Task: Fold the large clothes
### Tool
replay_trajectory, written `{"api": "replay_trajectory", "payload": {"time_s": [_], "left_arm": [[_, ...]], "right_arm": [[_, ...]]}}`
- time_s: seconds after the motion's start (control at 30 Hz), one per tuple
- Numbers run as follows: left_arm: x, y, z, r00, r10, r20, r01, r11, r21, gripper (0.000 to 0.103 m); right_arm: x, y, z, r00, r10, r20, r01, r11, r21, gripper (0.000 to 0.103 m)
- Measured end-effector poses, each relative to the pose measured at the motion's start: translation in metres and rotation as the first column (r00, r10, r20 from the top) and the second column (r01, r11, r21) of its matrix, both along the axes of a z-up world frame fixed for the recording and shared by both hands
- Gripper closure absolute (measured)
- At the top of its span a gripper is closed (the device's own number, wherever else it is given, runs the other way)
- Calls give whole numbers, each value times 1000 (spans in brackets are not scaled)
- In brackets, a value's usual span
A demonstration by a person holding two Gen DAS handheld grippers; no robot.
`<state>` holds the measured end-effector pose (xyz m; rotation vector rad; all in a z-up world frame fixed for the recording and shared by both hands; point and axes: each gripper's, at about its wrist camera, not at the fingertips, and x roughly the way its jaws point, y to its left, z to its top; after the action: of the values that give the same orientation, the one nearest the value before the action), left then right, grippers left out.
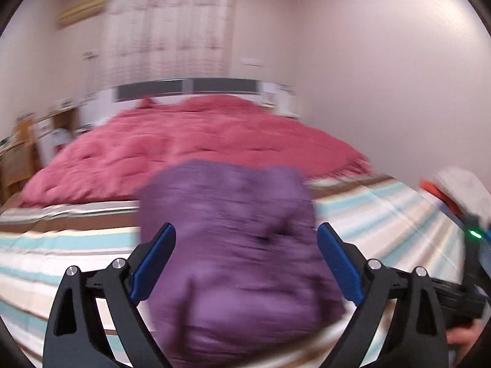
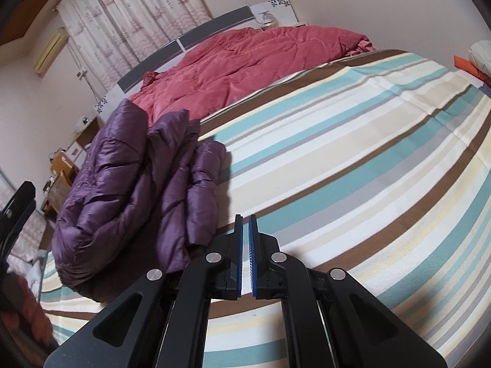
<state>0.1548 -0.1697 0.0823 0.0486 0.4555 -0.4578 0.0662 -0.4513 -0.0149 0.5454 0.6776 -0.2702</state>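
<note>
A purple puffer jacket point(image 1: 233, 245) lies bunched and folded over on the striped sheet point(image 1: 383, 214) of a bed. My left gripper point(image 1: 247, 228) is open wide just above and behind it. Its blue pads point(image 1: 153, 263) stand either side of the jacket in the picture and do not press on it; this view is blurred. In the right wrist view the jacket point(image 2: 132, 184) sits to the left. My right gripper point(image 2: 246, 219) hovers over the sheet point(image 2: 337, 153) just right of the jacket's near corner, shut with nothing between its pads.
A red quilt point(image 2: 245, 61) is heaped at the head of the bed below a grey headboard point(image 2: 190, 36). White and orange clothes point(image 2: 478, 58) lie at the bed's right edge. Wooden furniture point(image 2: 61, 178) stands beyond the left side, curtains point(image 2: 138, 15) behind.
</note>
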Motion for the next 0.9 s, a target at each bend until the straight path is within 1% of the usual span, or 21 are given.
{"api": "replay_trajectory", "payload": {"time_s": [0.07,0.13,0.2,0.23,0.27,0.3,0.33,0.37,0.4,0.43,0.47,0.53,0.6,0.7,0.73,0.8,0.83,0.9], "left_arm": [[19,23,-8,995,88,-39,-89,996,-6,9],[40,47,-22,982,170,-88,-171,985,-7,9],[55,58,-35,972,191,-136,-192,981,6,10],[60,61,-45,968,186,-168,-186,982,17,10],[61,59,-50,968,175,-180,-175,984,18,10],[61,57,-57,969,154,-192,-154,988,15,10],[61,52,-61,970,140,-201,-140,990,14,10],[59,49,-66,970,119,-214,-122,993,0,10],[61,48,-68,968,110,-223,-116,993,-14,10],[60,47,-72,964,95,-247,-108,993,-42,10],[60,47,-75,961,86,-263,-105,993,-57,10],[57,43,-78,959,81,-272,-104,992,-69,10],[53,36,-78,963,81,-257,-96,994,-49,10],[49,24,-74,973,76,-216,-77,997,6,10],[45,18,-74,976,69,-205,-65,998,28,10],[41,12,-73,979,67,-190,-58,997,53,10],[43,10,-72,980,63,-188,-52,997,62,10],[40,3,-70,983,58,-171,-43,995,92,11]], "right_arm": [[3,5,4,1000,15,5,-15,1000,-3,100],[7,11,9,999,34,12,-34,999,-4,100],[11,16,15,999,49,22,-49,999,-12,100],[14,20,21,997,64,30,-63,998,-23,100],[16,23,24,997,75,35,-74,997,-28,100],[19,27,29,995,94,43,-92,995,-34,82],[23,31,33,993,109,50,-107,993,-42,42],[25,36,40,991,116,67,-112,992,-59,28],[25,40,46,989,119,93,-112,991,-80,28],[26,47,55,980,146,131,-131,984,-120,28],[29,55,62,975,175,137,-152,975,-161,28],[43,72,74,965,227,128,-193,953,-234,28],[57,83,80,959,258,122,-219,939,-265,28],[83,96,82,959,273,75,-238,922,-306,29],[95,100,82,959,277,60,-245,915,-321,32],[113,106,77,961,277,11,-256,901,-350,33],[124,107,70,965,260,-37,-255,892,-374,33],[137,101,51,976,174,-129,-213,879,-426,33]]}}
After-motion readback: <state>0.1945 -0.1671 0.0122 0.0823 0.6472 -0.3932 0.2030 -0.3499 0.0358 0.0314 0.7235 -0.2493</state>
